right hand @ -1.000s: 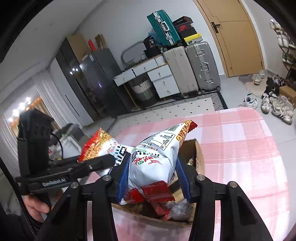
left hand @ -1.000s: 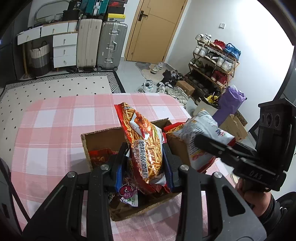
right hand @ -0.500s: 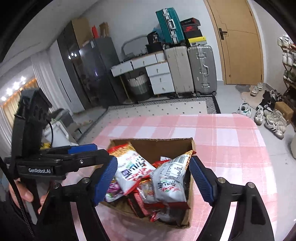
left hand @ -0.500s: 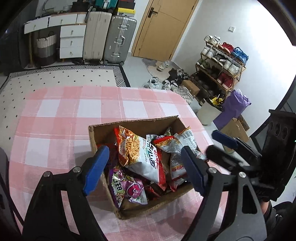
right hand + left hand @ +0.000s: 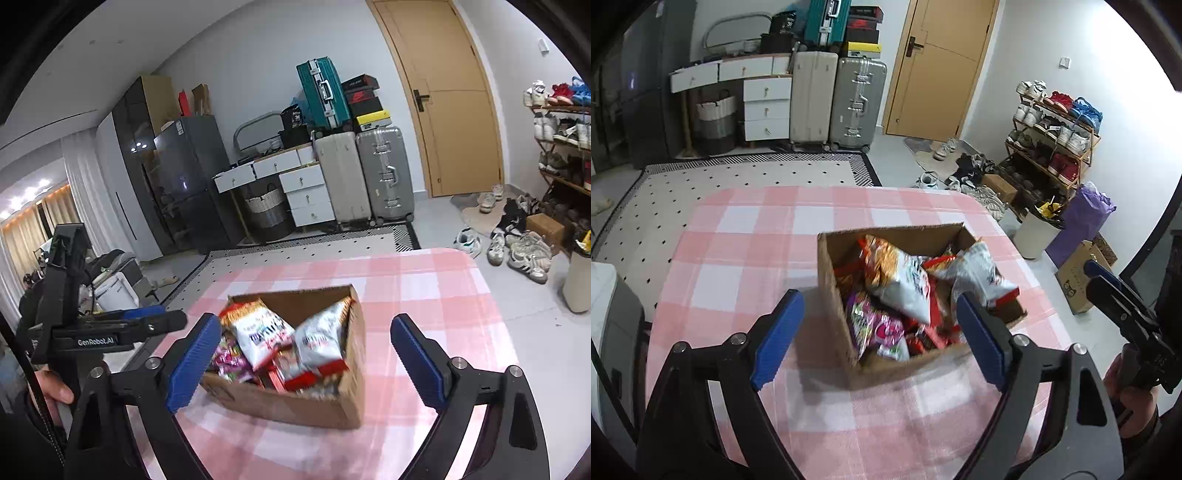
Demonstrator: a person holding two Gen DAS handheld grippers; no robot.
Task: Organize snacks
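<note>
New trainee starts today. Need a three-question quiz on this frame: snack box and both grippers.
1. True or false: the left gripper grips a snack bag.
2. Where do the snack bags lie? A) on the tablecloth B) in the cardboard box C) on the floor
3. Fill in: the right gripper has its jaws ____.

Key: 1 false, nothing between its opening jaws; 2 B; 3 opening, empty.

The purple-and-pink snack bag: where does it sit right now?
The purple-and-pink snack bag lies inside the cardboard box, against its left wall in the left wrist view, under the white-and-orange bag.
</note>
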